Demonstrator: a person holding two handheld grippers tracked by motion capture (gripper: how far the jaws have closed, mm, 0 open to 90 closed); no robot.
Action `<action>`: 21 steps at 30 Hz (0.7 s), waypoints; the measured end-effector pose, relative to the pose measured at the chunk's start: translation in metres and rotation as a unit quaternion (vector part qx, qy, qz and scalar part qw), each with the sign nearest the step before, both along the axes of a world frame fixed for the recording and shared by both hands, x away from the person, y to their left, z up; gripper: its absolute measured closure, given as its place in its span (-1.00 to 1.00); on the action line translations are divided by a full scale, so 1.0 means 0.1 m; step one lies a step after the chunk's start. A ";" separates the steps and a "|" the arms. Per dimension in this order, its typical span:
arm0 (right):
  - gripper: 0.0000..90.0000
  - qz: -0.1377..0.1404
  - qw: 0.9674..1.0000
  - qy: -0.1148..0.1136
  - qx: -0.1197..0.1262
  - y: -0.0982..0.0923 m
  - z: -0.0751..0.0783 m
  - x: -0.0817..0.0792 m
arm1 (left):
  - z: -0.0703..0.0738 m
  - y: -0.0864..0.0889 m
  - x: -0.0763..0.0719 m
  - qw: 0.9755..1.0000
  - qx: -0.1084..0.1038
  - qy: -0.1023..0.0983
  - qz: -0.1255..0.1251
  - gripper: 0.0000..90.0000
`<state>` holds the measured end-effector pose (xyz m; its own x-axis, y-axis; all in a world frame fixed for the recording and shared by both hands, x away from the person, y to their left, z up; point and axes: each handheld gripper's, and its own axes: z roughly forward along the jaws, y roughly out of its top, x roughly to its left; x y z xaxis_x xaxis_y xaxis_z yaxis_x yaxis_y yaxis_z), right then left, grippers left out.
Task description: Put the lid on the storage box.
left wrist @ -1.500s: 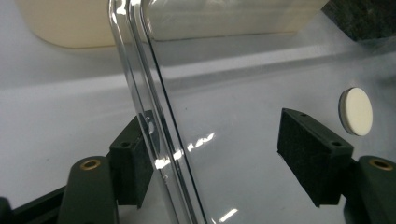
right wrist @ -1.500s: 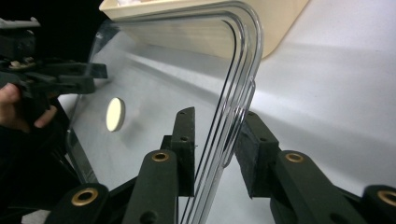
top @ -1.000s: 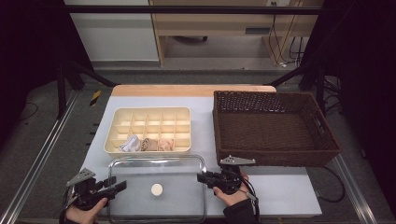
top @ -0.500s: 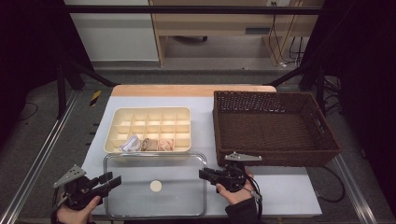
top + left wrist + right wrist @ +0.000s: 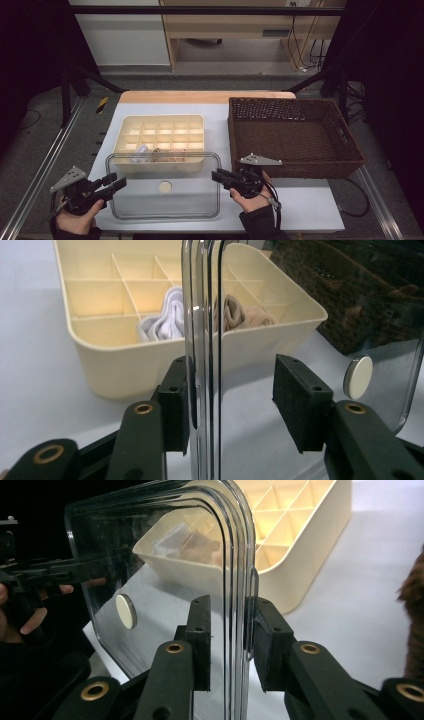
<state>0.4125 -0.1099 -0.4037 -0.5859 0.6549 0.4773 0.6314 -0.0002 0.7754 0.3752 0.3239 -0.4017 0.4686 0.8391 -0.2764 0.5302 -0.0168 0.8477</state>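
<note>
Both hand-held grippers hold the clear lid (image 5: pixel 165 187): the left hand-held gripper (image 5: pixel 116 182) at its nine o'clock edge, jaws just closing with one pad touching, the right hand-held gripper (image 5: pixel 220 176) clamped at three o'clock. Beyond, at twelve, sits the cream divider box (image 5: pixel 160 131) on the counter (image 5: pixel 310 205).

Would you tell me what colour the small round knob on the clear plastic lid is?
Cream small round knob, clearest in the left gripper view.

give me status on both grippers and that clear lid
Left gripper astride lid's edge, one pad off. Right gripper clamped on clear lid. Lid overlaps cream organizer; nothing blocking.
</note>
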 end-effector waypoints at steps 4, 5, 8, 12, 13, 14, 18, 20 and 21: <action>0.61 -0.005 1.000 -0.005 0.000 0.00 0.05 0.04 | 0.04 0.01 0.11 1.000 -0.003 -0.006 -0.005 0.15; 0.61 -0.007 1.000 -0.010 -0.002 0.00 0.07 0.06 | 0.05 0.01 0.13 1.000 -0.006 -0.009 -0.005 0.14; 0.60 -0.013 1.000 -0.020 -0.005 0.00 0.11 0.11 | 0.09 0.00 0.20 1.000 -0.006 -0.015 -0.004 0.14; 0.60 -0.016 0.999 -0.032 -0.007 0.02 0.19 0.20 | 0.14 0.01 0.29 1.000 -0.008 -0.023 0.000 0.14; 0.60 -0.016 0.999 -0.034 -0.008 0.03 0.21 0.22 | 0.17 0.02 0.33 1.000 -0.010 -0.027 0.000 0.14; 0.60 -0.017 0.999 -0.038 -0.008 0.04 0.24 0.25 | 0.18 0.03 0.35 1.000 -0.011 -0.029 0.000 0.14; 0.61 -0.015 0.999 -0.049 -0.006 0.07 0.33 0.33 | 0.24 0.07 0.43 0.999 -0.019 -0.037 0.001 0.14; 0.61 -0.016 0.998 -0.057 -0.005 0.08 0.36 0.38 | 0.27 0.08 0.47 0.999 -0.023 -0.039 0.004 0.14; 0.61 -0.018 0.998 -0.057 -0.002 0.09 0.37 0.40 | 0.27 0.08 0.47 0.999 -0.023 -0.039 0.004 0.14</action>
<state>0.4521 -0.1004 -0.3664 -0.6124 0.6780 0.4065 0.5392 -0.0178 0.8420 0.4220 0.3321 -0.3744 0.4834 0.8300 -0.2781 0.4632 0.0270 0.8858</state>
